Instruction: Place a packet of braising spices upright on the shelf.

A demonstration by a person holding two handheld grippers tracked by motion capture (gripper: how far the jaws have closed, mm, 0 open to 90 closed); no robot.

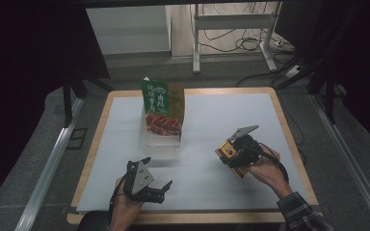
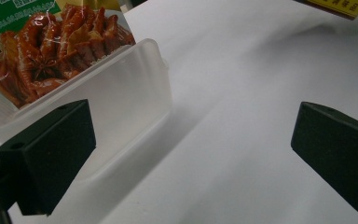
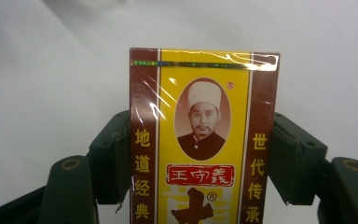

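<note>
High view: your right gripper [image 1: 235,155] clamps a yellow spice box [image 1: 227,153], lifted at four o'clock. It isn't yet in the clear tub [image 1: 161,140], where a snack pouch [image 1: 162,107] stands. Your left gripper [image 1: 150,179] waits wide open, empty.

A glossy film wrap is seen on the yellow box [image 3: 204,140]. The tub [image 2: 121,93] is frosted translucent plastic, the pouch [image 1: 163,107] shiny, the table sheet [image 1: 221,120] matt white.

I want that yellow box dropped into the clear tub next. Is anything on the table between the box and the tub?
Nothing visible. The right gripper holds the yellow box, and bare white table lies between it and the clear tub.
</note>
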